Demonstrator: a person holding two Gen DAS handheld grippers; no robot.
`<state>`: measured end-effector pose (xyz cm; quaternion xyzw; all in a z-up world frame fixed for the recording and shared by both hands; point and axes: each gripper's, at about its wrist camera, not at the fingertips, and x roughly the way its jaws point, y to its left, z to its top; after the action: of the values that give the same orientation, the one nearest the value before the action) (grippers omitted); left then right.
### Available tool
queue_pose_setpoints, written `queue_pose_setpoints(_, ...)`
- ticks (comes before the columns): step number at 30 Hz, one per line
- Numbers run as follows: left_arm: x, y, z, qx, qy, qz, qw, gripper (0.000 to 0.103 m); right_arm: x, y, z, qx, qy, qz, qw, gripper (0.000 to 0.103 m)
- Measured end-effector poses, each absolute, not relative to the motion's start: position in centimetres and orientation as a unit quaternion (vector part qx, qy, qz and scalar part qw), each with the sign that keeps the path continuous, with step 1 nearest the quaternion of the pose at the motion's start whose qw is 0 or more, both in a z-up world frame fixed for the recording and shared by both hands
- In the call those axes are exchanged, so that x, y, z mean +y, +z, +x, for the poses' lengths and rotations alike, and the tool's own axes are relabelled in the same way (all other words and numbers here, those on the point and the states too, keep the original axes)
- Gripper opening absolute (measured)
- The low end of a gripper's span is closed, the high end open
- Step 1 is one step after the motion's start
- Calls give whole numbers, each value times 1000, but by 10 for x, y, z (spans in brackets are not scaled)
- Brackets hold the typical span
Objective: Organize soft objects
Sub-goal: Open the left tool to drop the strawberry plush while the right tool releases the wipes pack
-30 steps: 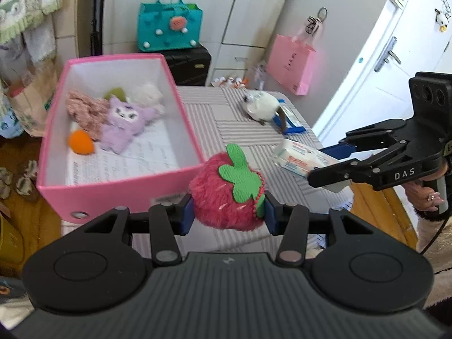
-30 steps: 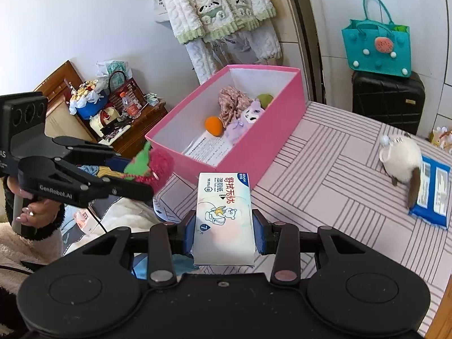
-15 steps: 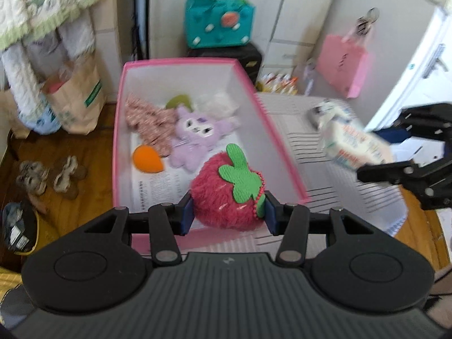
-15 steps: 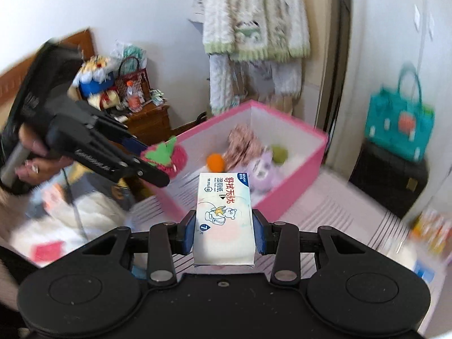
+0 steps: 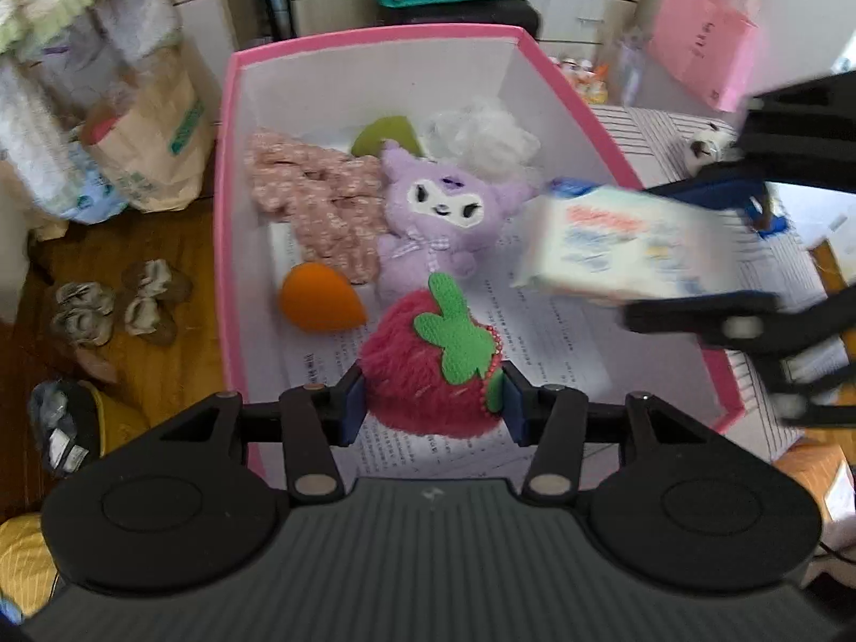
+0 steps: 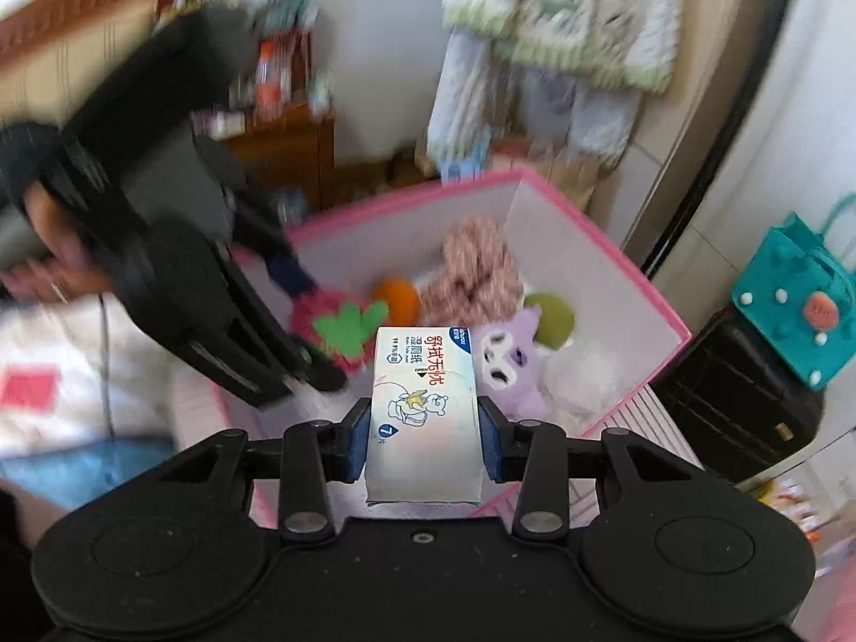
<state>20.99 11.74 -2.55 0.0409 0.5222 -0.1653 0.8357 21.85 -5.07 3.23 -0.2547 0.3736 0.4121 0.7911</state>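
Note:
My left gripper [image 5: 432, 401] is shut on a red plush strawberry [image 5: 428, 374] with a green felt leaf and holds it over the near end of the pink box [image 5: 369, 35]. My right gripper [image 6: 423, 438] is shut on a white wet-wipes pack [image 6: 422, 401] and holds it above the box [image 6: 599, 230] from the right side; the pack also shows blurred in the left wrist view [image 5: 626, 246]. Inside the box lie a purple plush [image 5: 438, 214], a pink floral cloth [image 5: 321, 203], an orange sponge [image 5: 321, 297], a green item [image 5: 388, 134] and a white fluffy item [image 5: 481, 134].
The box stands on a striped table [image 5: 658, 128]. A small white plush [image 5: 706, 144] lies on the table behind the right gripper. A teal bag [image 6: 797, 305] sits on a black case [image 6: 733, 401]. Paper bags and slippers [image 5: 117, 305] are on the wooden floor at left.
Both grippers moved in over the pink box with their loads. The wipes pack came from over the table to above the box's right side; the strawberry is now lower over the box floor.

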Motion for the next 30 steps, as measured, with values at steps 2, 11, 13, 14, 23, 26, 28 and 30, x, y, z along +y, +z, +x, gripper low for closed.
queue_pose_setpoints(2,118,-28,212,528,-169,44,831,50,-38,22,222,379,403,-302,776,45)
queue_pose_setpoints(11,103,-35,222,542,-161,93,819,49,-6,-16,246,426,435,-381,697,45)
queue_pose_setpoints(13,103,-37,227,544,-157,102,818,49,-2,-24,250,430,440,-399,680,45)
queue_pose_setpoints(14,103,-38,228,544,-157,99,818,49,0,-27,253,432,442,-404,674,45)
queue_pose_setpoints(23,107,-45,235,557,-161,72,812,49,9,-45,265,455,469,-444,613,47)
queue_pose_setpoints(26,107,-49,236,565,-166,56,806,49,9,-50,266,454,459,-461,609,57)
queue_pose_setpoints(28,106,-51,235,571,-169,50,802,49,8,-50,262,437,446,-474,621,61)
queue_pose_setpoints(30,105,-54,236,576,-168,45,799,49,5,-46,259,424,427,-483,636,61)
